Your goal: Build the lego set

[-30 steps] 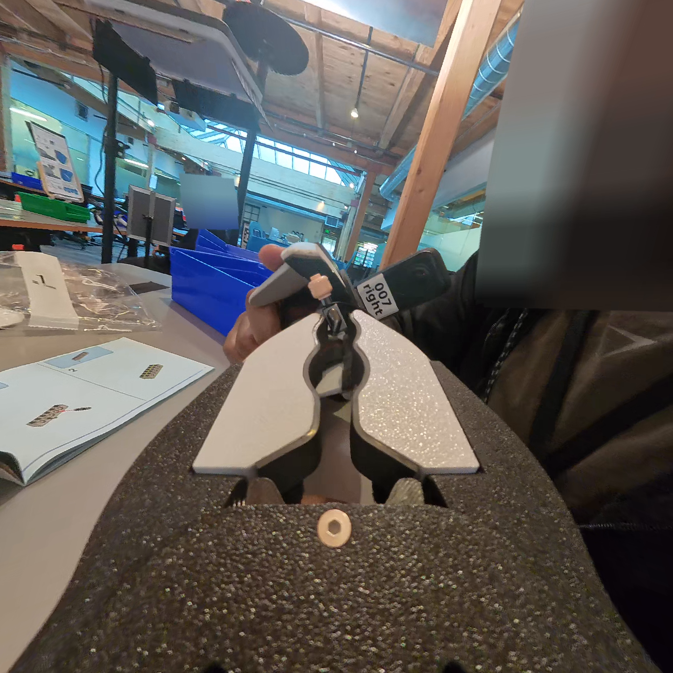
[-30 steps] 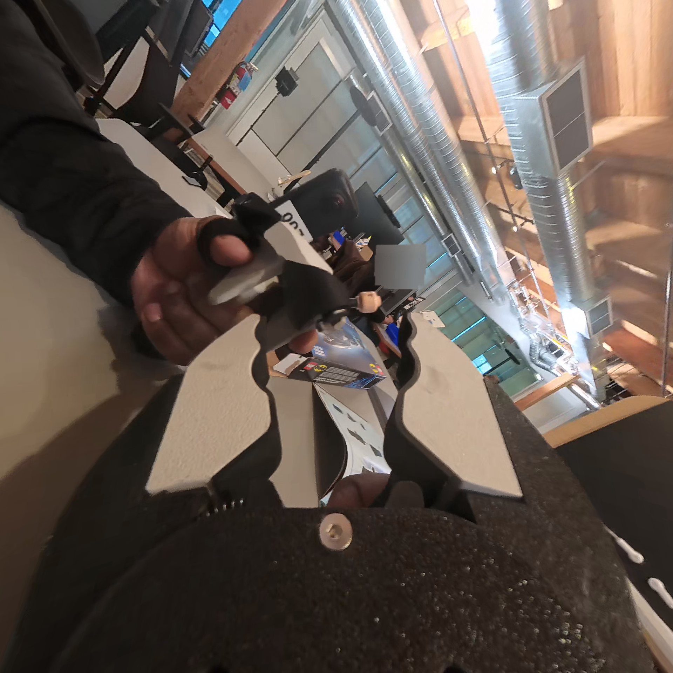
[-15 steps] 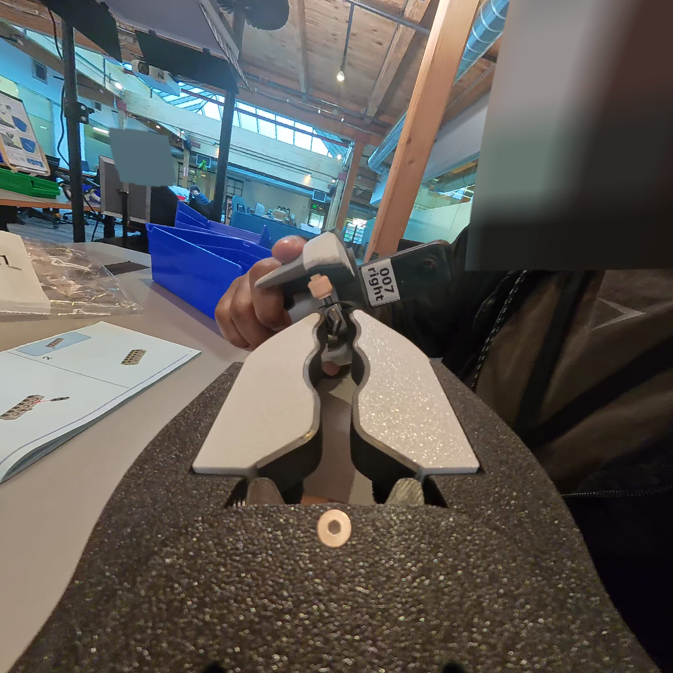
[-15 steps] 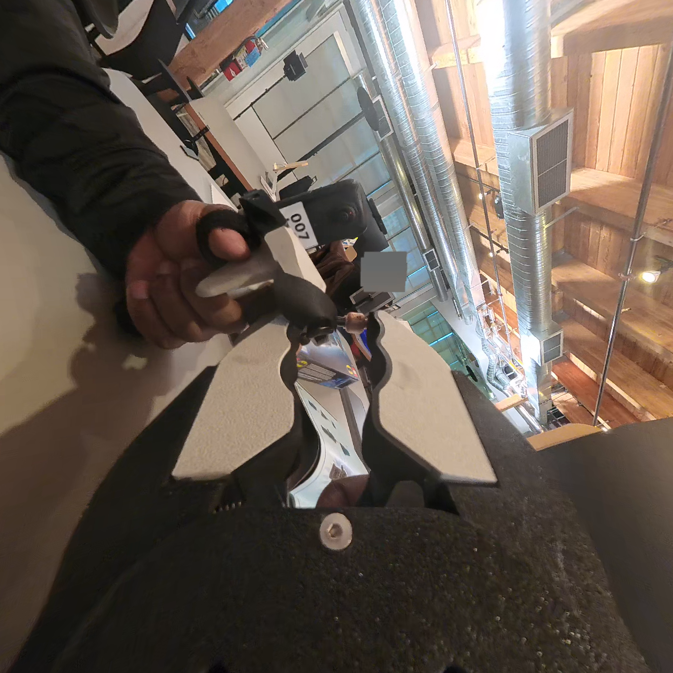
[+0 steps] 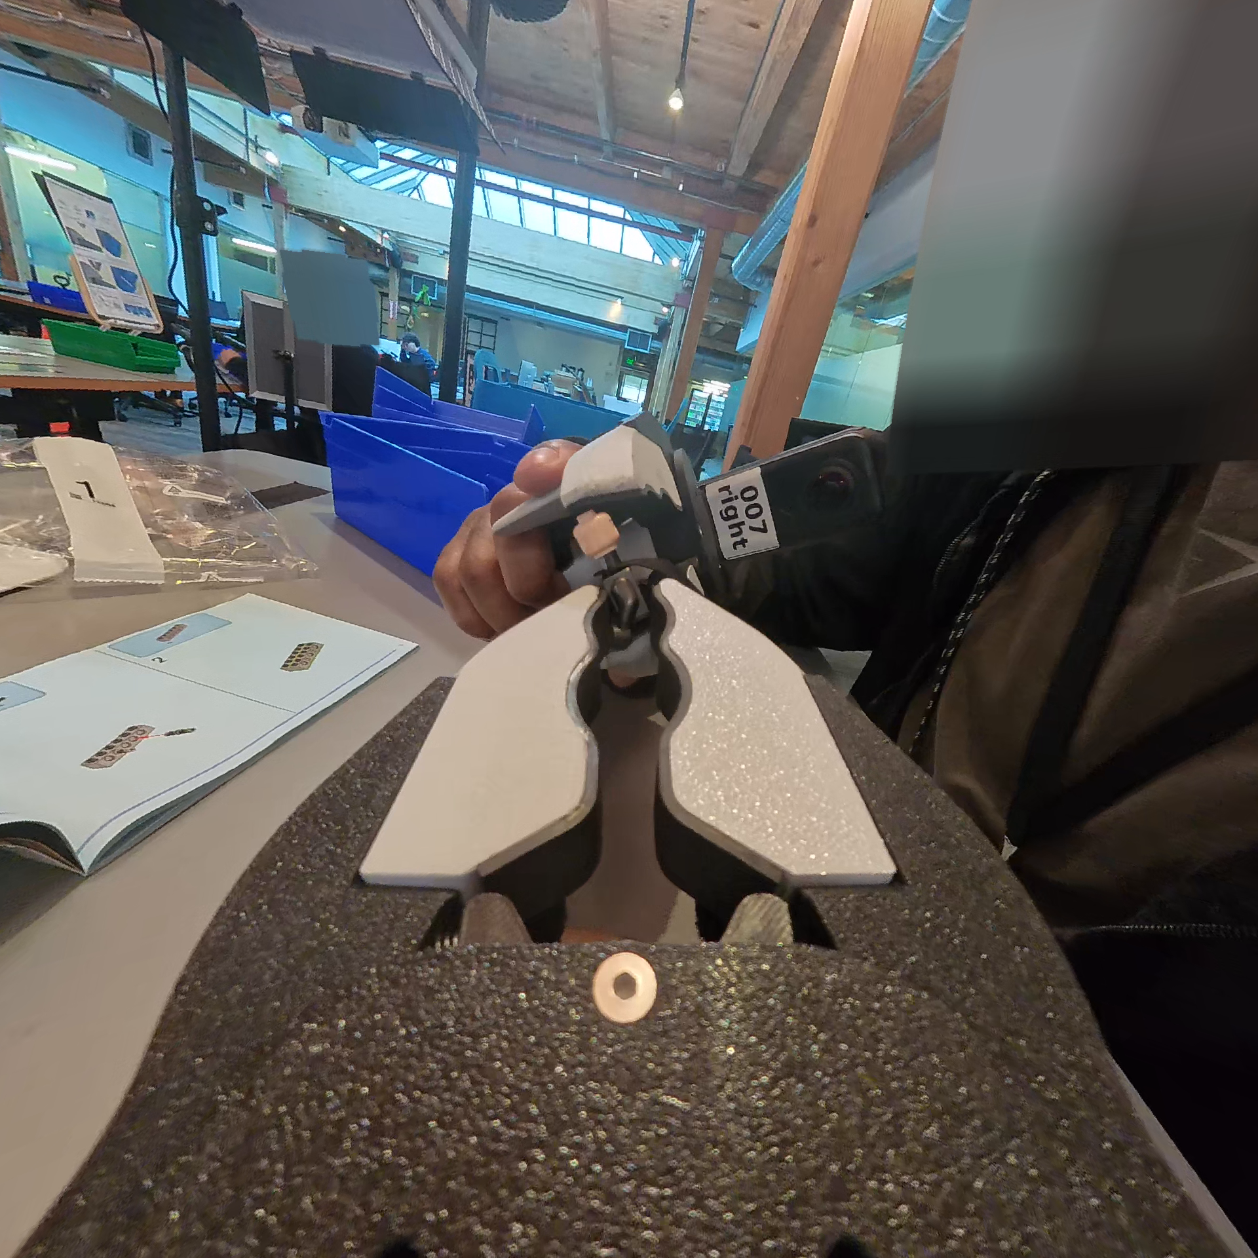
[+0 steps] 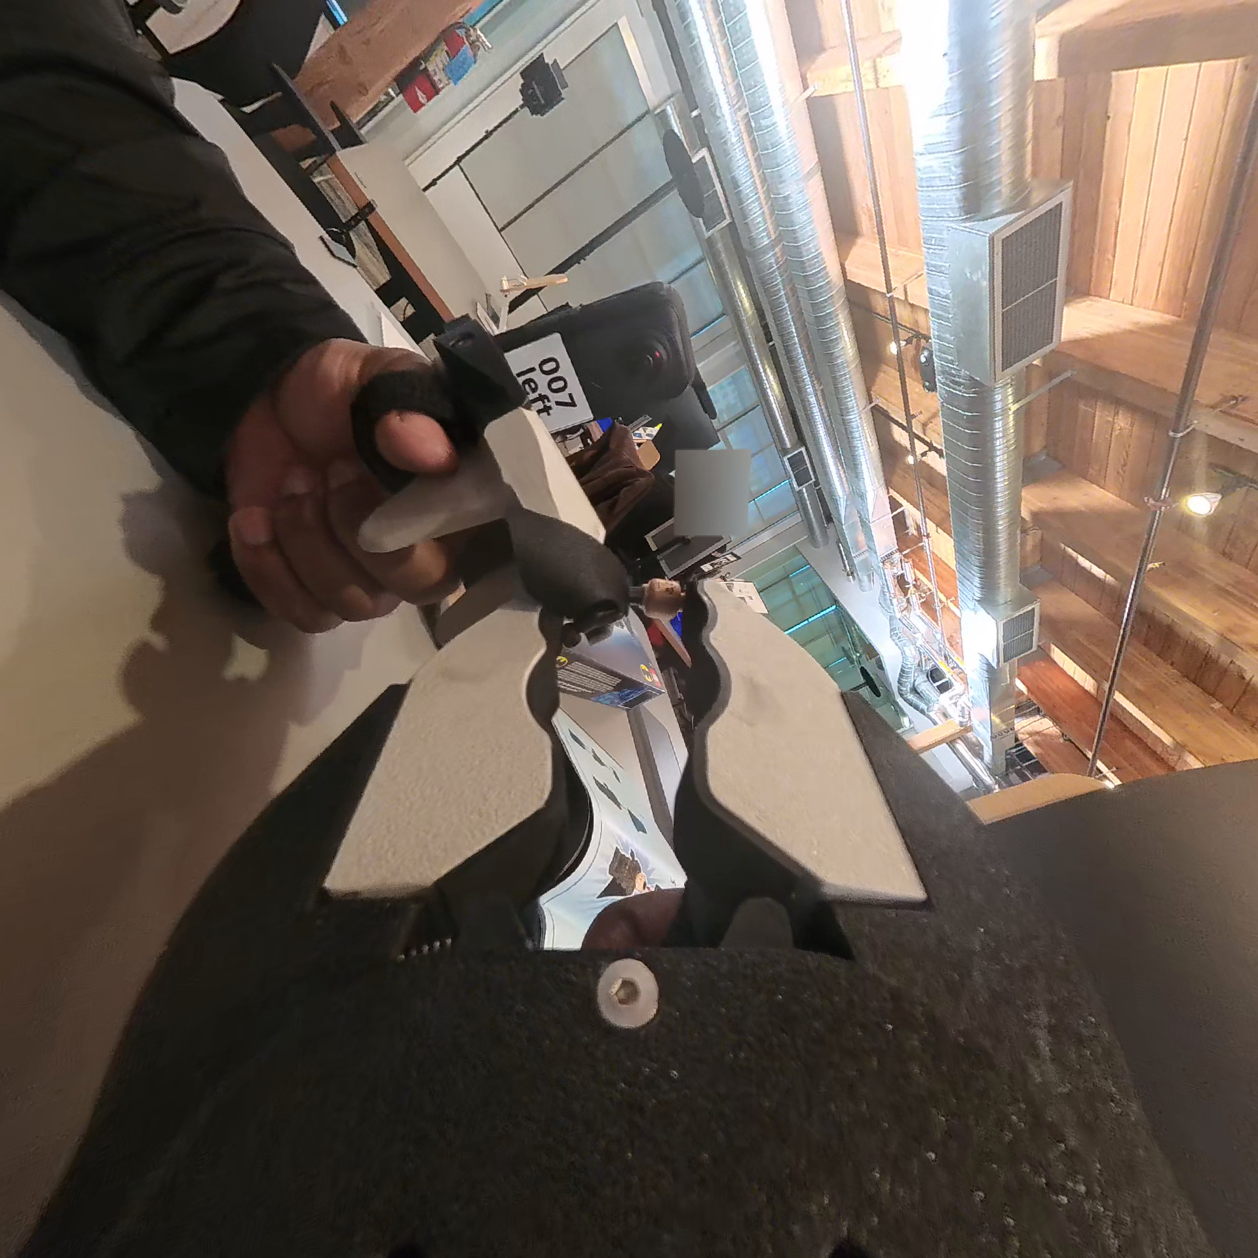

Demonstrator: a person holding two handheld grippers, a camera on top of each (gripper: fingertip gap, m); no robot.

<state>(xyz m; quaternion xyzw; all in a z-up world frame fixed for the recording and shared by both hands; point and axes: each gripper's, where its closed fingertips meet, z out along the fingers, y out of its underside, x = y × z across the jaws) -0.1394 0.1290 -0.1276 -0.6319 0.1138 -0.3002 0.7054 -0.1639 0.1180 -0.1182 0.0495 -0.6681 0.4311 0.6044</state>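
Left wrist view: the left gripper (image 5: 625, 606) pinches a small dark toy figure (image 5: 621, 602) by its body. Its tan head (image 6: 664, 597) pokes out between the right gripper's (image 6: 630, 613) fingertips — whether they press on it, I cannot tell. An instruction booklet (image 5: 204, 694) lies left of the figure.

An open instruction booklet (image 5: 170, 715) lies on the grey table (image 5: 82, 987); behind it, clear plastic bags (image 5: 170, 517) with a white paper strip; blue bins (image 5: 408, 476) stand farther back; a green tray (image 5: 112, 347) rests on a far table; wooden post (image 5: 817, 238) rises overhead; silver ducts (image 6: 769, 204) run along the wooden ceiling; a dark printed box (image 6: 606, 674) lies nearby.
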